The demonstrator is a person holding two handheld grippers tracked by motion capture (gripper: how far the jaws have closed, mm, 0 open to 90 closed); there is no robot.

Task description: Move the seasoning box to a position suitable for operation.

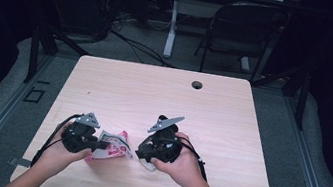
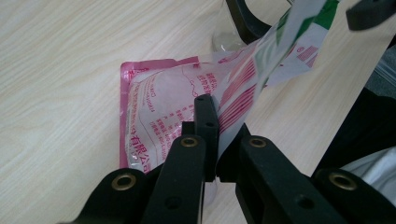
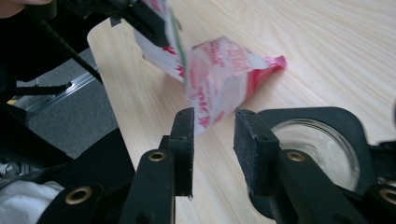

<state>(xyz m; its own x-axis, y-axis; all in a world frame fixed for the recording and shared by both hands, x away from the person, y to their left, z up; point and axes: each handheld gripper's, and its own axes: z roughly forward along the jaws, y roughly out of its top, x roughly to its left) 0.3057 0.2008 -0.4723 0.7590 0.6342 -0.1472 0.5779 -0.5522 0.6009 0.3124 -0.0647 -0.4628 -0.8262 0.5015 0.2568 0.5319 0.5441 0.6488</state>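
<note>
clearly thin, limp, light pouch [image 2: 163,107], slick film. left gripper [image 2: 212,140] clamped on one edge; right gripper [image 3: 212,126] jaws apart, unpinched corner between them; pinch there.

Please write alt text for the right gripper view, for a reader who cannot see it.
The right gripper has its two black fingers open around the lower corner of a pink-and-white plastic packet, without pressing on it. The left gripper holds the packet's upper edge at top left. A clear glass jar stands on the light wooden table behind the right-hand finger.
</note>
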